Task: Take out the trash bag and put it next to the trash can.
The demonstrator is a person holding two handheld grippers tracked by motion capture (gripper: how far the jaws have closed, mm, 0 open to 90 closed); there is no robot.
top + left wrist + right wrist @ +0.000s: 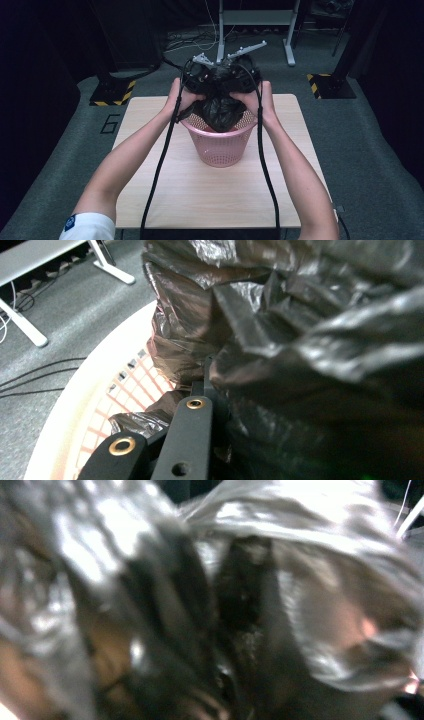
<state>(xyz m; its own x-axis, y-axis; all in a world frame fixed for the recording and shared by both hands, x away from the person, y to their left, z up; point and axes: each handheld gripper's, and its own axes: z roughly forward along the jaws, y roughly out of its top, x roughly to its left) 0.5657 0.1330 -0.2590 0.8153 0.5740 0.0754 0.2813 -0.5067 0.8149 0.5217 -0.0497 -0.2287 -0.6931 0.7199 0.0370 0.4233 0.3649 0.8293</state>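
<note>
Hands are holding both claws together over a pink basket (220,145) on the worktop (150,190). Left claw (207,375) is pinching the black bag (220,112) bunched at the basket's mouth; right claw's (239,80) opening is too blurred to tell.

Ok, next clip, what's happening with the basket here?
A person holds a gripper in each hand over a pink perforated plastic basket standing on a light wooden table. The left gripper and right gripper are pressed close together at a crumpled black plastic bag bunched at the basket's mouth. In the left gripper view the jaws are closed on a fold of the bag. The right gripper view is too blurred to show its grip.
</note>
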